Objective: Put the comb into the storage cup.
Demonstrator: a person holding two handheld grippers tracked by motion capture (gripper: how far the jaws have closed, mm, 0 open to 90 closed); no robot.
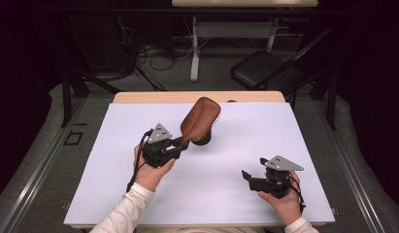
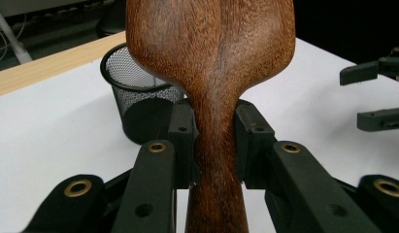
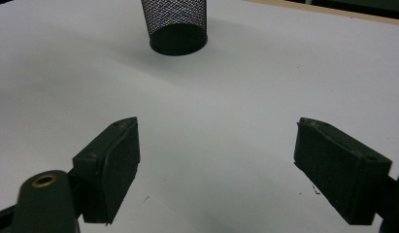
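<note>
A brown wooden hairbrush (image 1: pixel 201 118) is held by its handle in my left gripper (image 1: pixel 184 142), head tilted up and away, bristles facing the far side. In the left gripper view the pads press both sides of the handle (image 2: pixel 215 160) with the broad wooden back (image 2: pixel 211 39) above them. A black mesh cup (image 2: pixel 134 92) stands upright on the white table just behind the brush, partly hidden in the high view (image 1: pixel 203 141). My right gripper (image 1: pixel 249 177) rests low at the front right, open, nothing between its fingers (image 3: pixel 216 141). The cup (image 3: pixel 177 24) is far ahead of it.
The white board (image 1: pixel 265 126) covers the tabletop, with a wooden strip (image 1: pixel 153 97) along the far edge. Beyond the table are a folding chair (image 1: pixel 265 70), a table leg and cables on the floor. The right gripper's jaws appear at the right of the left gripper view (image 2: pixel 381 92).
</note>
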